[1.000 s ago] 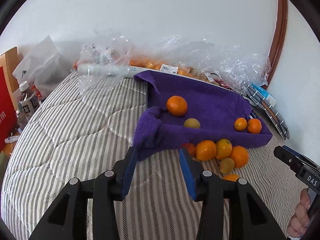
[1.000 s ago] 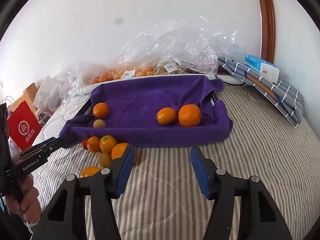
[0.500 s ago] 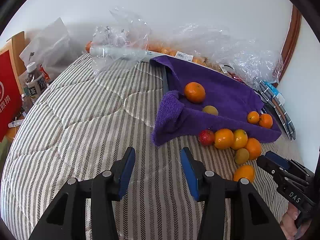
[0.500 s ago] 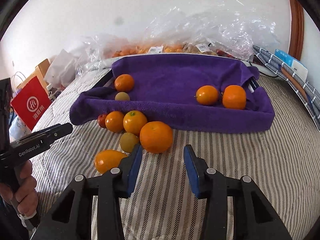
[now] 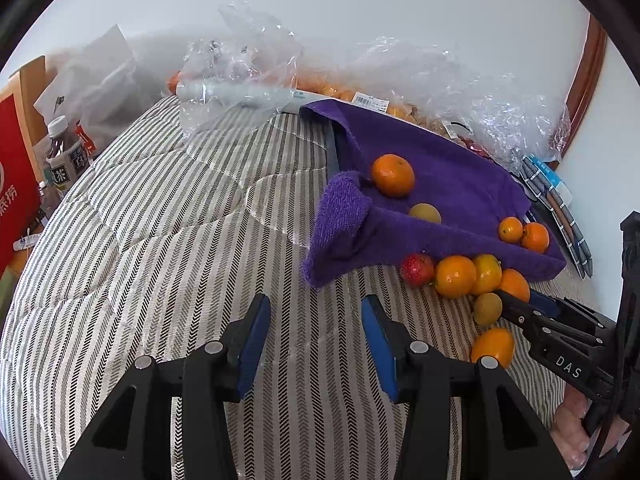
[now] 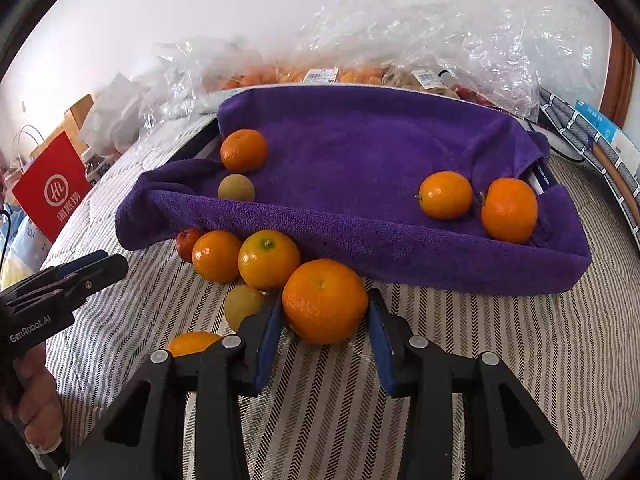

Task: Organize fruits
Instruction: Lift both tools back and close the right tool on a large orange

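Note:
A tray lined with a purple towel (image 6: 360, 148) lies on the striped bed and holds three oranges and a yellow-green fruit (image 6: 236, 188). Several loose fruits lie in front of it. My right gripper (image 6: 325, 312) is open with its jaws on either side of a large orange (image 6: 324, 300) on the bed, touching or nearly touching it. My left gripper (image 5: 314, 334) is open and empty over bare bedding, left of the fruit pile (image 5: 456, 276). The right gripper also shows in the left wrist view (image 5: 520, 304), and the left one in the right wrist view (image 6: 92, 270).
Clear plastic bags of fruit (image 6: 400, 52) lie behind the tray by the wall. A red paper bag (image 6: 52, 188) and bottles (image 5: 64, 160) stand at the left bed edge. Folded checked cloth and a box (image 6: 600, 132) lie at the right.
My right gripper has moved forward and down until its jaws flank the large orange. My left gripper has drawn back and left, away from the towel's corner.

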`<state>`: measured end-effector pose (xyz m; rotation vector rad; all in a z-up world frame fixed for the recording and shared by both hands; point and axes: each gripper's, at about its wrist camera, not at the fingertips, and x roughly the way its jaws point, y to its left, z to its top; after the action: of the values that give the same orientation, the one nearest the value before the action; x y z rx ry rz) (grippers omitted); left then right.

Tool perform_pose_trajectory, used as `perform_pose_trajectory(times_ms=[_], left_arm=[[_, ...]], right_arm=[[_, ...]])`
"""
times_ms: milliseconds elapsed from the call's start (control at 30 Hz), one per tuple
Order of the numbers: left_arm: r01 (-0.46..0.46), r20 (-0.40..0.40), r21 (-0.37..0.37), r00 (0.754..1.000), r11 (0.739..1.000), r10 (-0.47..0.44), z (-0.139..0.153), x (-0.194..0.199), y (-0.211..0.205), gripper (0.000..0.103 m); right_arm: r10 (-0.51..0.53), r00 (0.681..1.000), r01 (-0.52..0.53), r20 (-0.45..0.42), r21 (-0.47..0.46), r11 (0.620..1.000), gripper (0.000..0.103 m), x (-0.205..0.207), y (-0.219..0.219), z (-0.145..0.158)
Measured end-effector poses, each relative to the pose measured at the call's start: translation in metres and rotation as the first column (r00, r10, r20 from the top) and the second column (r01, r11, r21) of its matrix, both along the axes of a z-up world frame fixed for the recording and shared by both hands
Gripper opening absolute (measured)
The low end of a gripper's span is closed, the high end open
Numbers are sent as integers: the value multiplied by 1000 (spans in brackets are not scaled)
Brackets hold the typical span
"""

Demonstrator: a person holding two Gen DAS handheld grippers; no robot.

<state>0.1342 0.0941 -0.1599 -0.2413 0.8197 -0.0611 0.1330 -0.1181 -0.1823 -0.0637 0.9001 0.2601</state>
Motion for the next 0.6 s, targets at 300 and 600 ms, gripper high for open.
perform_pose_trajectory(times_ms=[300,600], left_arm=[[20,-6,-2,1000,1000,-20,-1,0,-2,45],[12,-10,-6,1000,1000,-12,-2,-1,0,45]], right_arm=[[-76,992,76,104,1,997,40,-32,-41,14],[-154,980,154,123,7,988,40,-52,-81,18]])
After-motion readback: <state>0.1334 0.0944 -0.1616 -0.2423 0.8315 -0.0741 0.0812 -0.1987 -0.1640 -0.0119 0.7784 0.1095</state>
